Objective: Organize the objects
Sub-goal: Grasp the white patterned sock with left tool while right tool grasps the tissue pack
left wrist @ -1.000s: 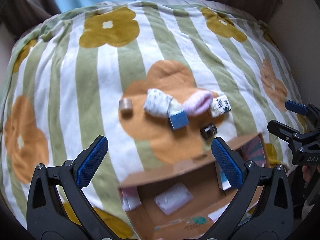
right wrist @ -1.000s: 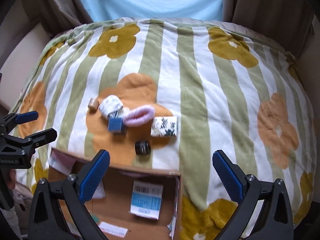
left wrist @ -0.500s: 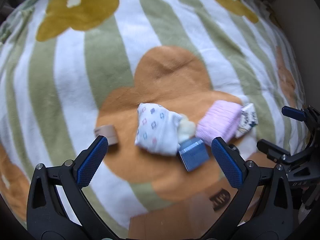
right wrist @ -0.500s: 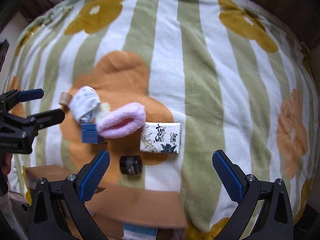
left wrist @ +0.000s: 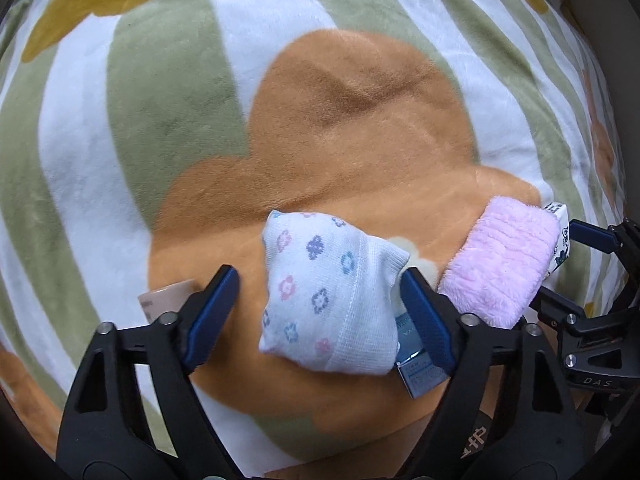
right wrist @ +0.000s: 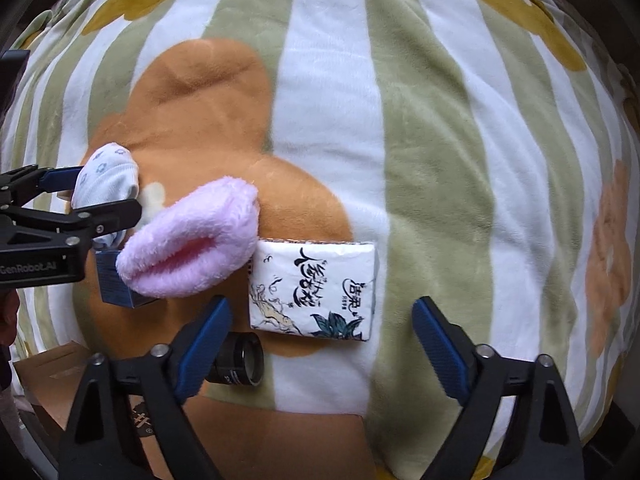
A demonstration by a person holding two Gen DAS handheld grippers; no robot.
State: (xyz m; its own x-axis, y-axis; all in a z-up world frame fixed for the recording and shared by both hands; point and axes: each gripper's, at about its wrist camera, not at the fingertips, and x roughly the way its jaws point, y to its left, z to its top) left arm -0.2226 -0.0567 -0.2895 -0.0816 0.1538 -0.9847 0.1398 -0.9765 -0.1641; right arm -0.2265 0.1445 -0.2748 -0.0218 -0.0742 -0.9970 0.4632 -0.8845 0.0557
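A white sock bundle with small flowers (left wrist: 328, 300) lies on the blanket between the fingers of my left gripper (left wrist: 316, 312), which is open around it. It also shows in the right wrist view (right wrist: 106, 178). A pink fluffy sock (right wrist: 192, 240) lies to its right (left wrist: 504, 268). A tissue pack with ink drawings (right wrist: 314, 286) lies just ahead of my right gripper (right wrist: 322, 344), which is open and empty. A small blue box (left wrist: 418, 364) sits partly under the socks. A black lens (right wrist: 238, 358) lies by my right gripper's left finger.
A beige tape roll (left wrist: 166, 300) lies left of the left gripper. A cardboard box's flap (right wrist: 256, 436) runs along the near edge. The striped flower blanket (right wrist: 420, 140) covers a rounded cushion that falls off at both sides.
Both grippers have moved forward and down towards the objects. The left gripper now straddles the flowered sock bundle and its jaws have narrowed. The cardboard box has slid mostly out of view.
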